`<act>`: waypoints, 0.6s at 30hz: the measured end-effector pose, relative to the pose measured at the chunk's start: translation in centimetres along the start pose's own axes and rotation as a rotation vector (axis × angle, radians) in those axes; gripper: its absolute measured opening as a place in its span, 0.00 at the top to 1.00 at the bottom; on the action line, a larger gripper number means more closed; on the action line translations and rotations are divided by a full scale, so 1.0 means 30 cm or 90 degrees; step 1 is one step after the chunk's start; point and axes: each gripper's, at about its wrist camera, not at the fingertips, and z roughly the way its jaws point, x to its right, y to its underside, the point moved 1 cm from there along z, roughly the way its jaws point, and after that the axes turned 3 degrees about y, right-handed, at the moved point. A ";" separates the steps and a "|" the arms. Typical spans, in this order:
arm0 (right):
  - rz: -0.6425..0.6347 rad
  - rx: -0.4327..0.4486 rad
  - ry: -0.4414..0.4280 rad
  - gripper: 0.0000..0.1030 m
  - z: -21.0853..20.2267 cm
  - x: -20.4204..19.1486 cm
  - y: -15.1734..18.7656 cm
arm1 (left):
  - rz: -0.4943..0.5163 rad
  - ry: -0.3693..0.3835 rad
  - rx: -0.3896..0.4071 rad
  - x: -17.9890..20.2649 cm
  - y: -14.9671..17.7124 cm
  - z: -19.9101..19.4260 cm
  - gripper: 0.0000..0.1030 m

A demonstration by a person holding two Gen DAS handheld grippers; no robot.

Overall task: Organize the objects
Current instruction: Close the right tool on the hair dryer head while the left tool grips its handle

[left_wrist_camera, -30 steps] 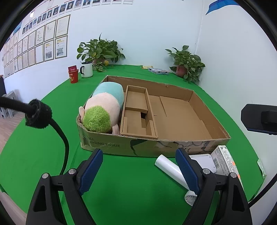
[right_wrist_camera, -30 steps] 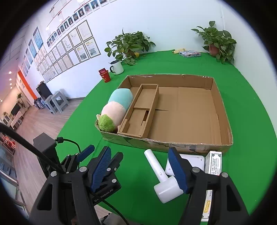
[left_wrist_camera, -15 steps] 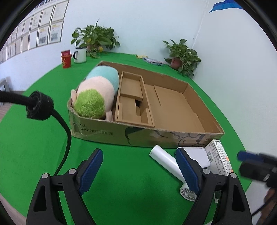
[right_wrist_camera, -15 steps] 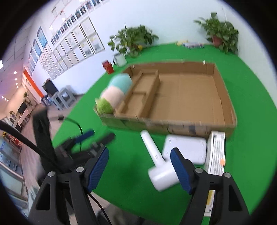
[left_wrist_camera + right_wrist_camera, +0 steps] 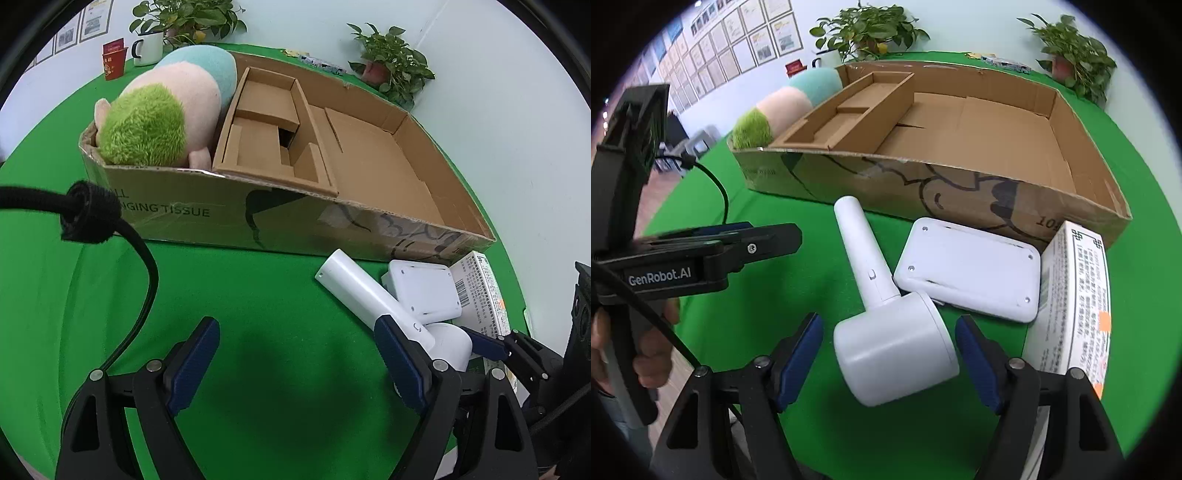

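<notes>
A white handheld fan (image 5: 894,343) lies on the green cloth in front of the cardboard box (image 5: 886,184). My right gripper (image 5: 888,354) is open, its blue pads on either side of the fan's round head with a gap on each side. Touching the fan is a flat white device (image 5: 967,269), and a printed white carton (image 5: 1075,302) lies to its right. My left gripper (image 5: 299,358) stands open low over bare cloth, its right finger in front of the fan (image 5: 369,295). In the box's left end lies a plush toy (image 5: 166,110), next to a cardboard insert (image 5: 273,136).
The box's front wall (image 5: 221,218) rises just beyond both grippers. Behind the box stand a white mug (image 5: 149,48), a red cup (image 5: 113,59) and two potted plants (image 5: 391,62). A black cable (image 5: 140,258) hangs at the left. A person's hand (image 5: 646,350) holds the left gripper.
Both grippers have sunk toward the cloth and tilted further down. The right one now has the fan's head between its pads, which stand slightly wider. The left one stays open.
</notes>
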 end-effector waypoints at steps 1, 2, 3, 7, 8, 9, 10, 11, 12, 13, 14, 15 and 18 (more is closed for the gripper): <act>-0.005 -0.006 0.012 0.31 0.010 -0.004 0.004 | -0.006 0.008 -0.004 -0.007 0.003 0.002 0.17; -0.012 -0.015 0.024 0.34 0.021 -0.008 0.006 | -0.008 0.013 -0.007 -0.010 0.004 0.006 0.17; -0.022 -0.023 0.030 0.34 0.030 -0.015 0.011 | -0.009 0.016 -0.010 -0.013 0.004 0.010 0.17; -0.064 -0.031 0.046 0.42 0.022 -0.060 0.028 | -0.010 0.005 -0.021 -0.026 0.008 0.032 0.17; -0.065 -0.036 0.027 0.45 0.014 -0.073 0.034 | -0.014 0.011 -0.026 -0.029 0.010 0.036 0.17; -0.066 -0.039 0.014 0.46 0.009 -0.081 0.035 | -0.019 0.018 -0.029 -0.033 0.010 0.040 0.17; -0.068 -0.042 -0.001 0.47 0.000 -0.095 0.043 | -0.025 0.029 -0.033 -0.037 0.011 0.044 0.17; -0.071 -0.044 -0.011 0.47 -0.007 -0.112 0.052 | -0.028 0.041 -0.038 -0.038 0.011 0.047 0.17; -0.072 -0.044 -0.016 0.46 -0.013 -0.125 0.062 | -0.029 0.054 -0.044 -0.037 0.013 0.048 0.17; -0.072 -0.041 -0.022 0.46 -0.018 -0.138 0.072 | -0.032 0.081 -0.052 -0.038 0.014 0.051 0.17; -0.067 -0.037 -0.031 0.45 -0.024 -0.145 0.081 | -0.038 0.108 -0.064 -0.039 0.011 0.058 0.17; -0.057 -0.032 -0.041 0.45 -0.029 -0.149 0.088 | -0.050 0.137 -0.084 -0.041 0.008 0.069 0.17; -0.009 -0.010 -0.073 0.42 -0.034 -0.132 0.088 | -0.077 0.203 -0.124 -0.034 -0.014 0.104 0.17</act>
